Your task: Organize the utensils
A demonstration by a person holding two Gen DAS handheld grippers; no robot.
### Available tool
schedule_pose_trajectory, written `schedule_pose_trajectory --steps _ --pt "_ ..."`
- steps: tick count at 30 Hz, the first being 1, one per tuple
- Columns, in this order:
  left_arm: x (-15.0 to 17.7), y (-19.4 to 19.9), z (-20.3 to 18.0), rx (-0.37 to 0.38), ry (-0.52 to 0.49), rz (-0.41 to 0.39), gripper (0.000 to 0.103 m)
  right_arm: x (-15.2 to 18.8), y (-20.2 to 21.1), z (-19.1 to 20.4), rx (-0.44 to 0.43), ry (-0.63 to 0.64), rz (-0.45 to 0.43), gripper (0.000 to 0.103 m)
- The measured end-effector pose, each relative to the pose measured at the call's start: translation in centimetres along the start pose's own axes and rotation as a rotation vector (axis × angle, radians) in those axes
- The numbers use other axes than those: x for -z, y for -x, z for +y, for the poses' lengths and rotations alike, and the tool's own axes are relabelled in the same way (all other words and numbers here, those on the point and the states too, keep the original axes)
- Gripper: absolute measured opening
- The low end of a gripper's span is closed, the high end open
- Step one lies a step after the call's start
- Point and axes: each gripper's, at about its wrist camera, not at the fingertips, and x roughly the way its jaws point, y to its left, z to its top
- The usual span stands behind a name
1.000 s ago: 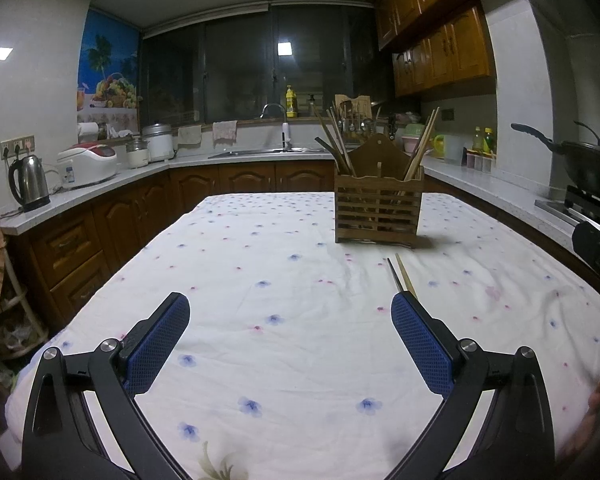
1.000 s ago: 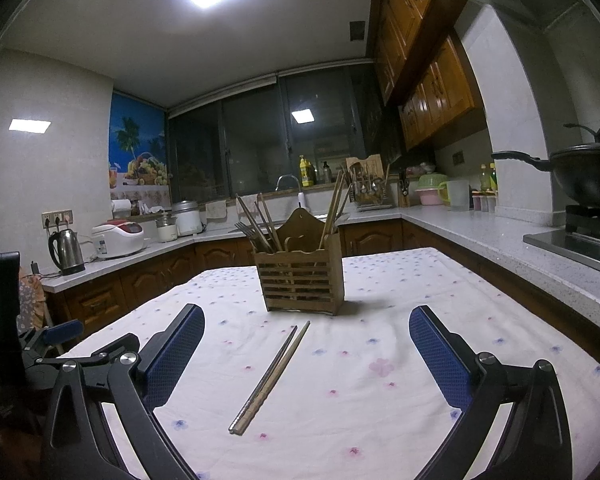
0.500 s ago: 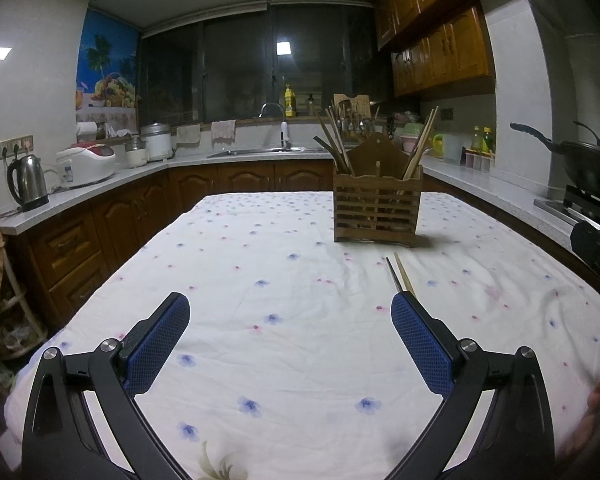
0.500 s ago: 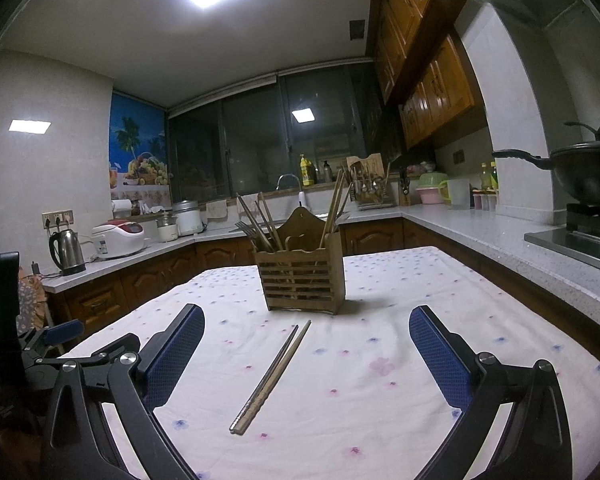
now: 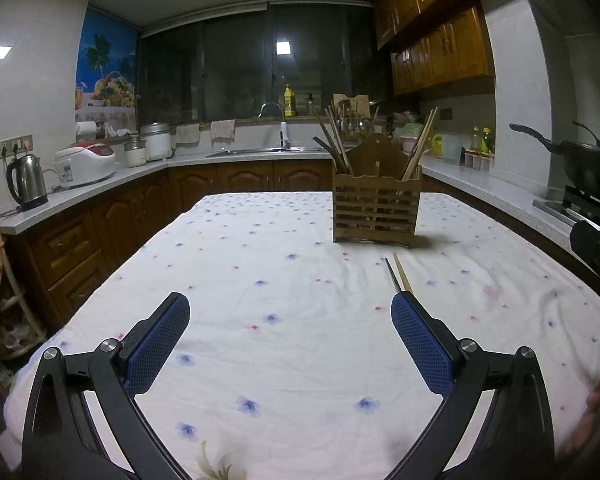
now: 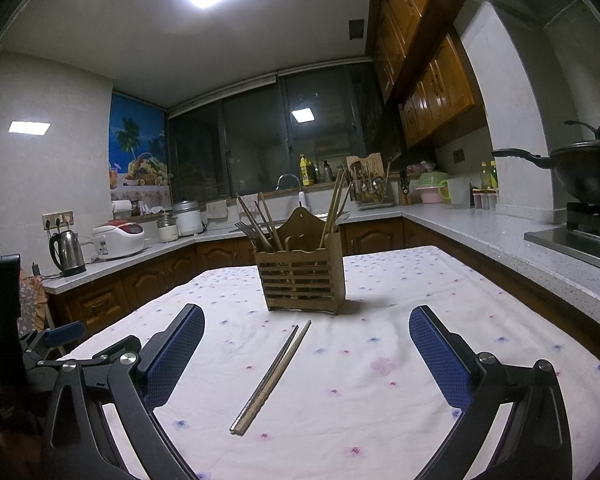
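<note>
A slatted wooden utensil holder (image 5: pixel 375 213) (image 6: pixel 302 282) stands upright on the flowered tablecloth, with several chopsticks and a fork sticking out of it. In front of the holder two chopsticks (image 6: pixel 271 376) (image 5: pixel 398 274), one metal and one wooden, lie side by side on the cloth. My right gripper (image 6: pixel 307 344) hovers open just above them, its blue pads (image 6: pixel 440 360) spread wide on both sides. My left gripper (image 5: pixel 290 340) is open too, over bare cloth, and its right finger hides the near ends of the chopsticks.
The table (image 5: pixel 300 360) sits inside a U-shaped kitchen counter (image 5: pixel 100 184). A kettle (image 5: pixel 27 180) and rice cooker (image 5: pixel 86 164) stand on the left. A black wok (image 6: pixel 588 176) sits on the stove at the right. The left gripper's body (image 6: pixel 8 340) shows at the right wrist view's left edge.
</note>
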Motion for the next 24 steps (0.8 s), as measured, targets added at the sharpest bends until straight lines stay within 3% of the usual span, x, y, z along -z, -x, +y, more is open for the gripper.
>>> schedule_pose_trajectory --steps 24 --pt "-1.2 -0.8 0.0 0.024 0.000 0.018 0.103 -0.1 -0.7 0.3 0.002 -0.016 0.038 0.103"
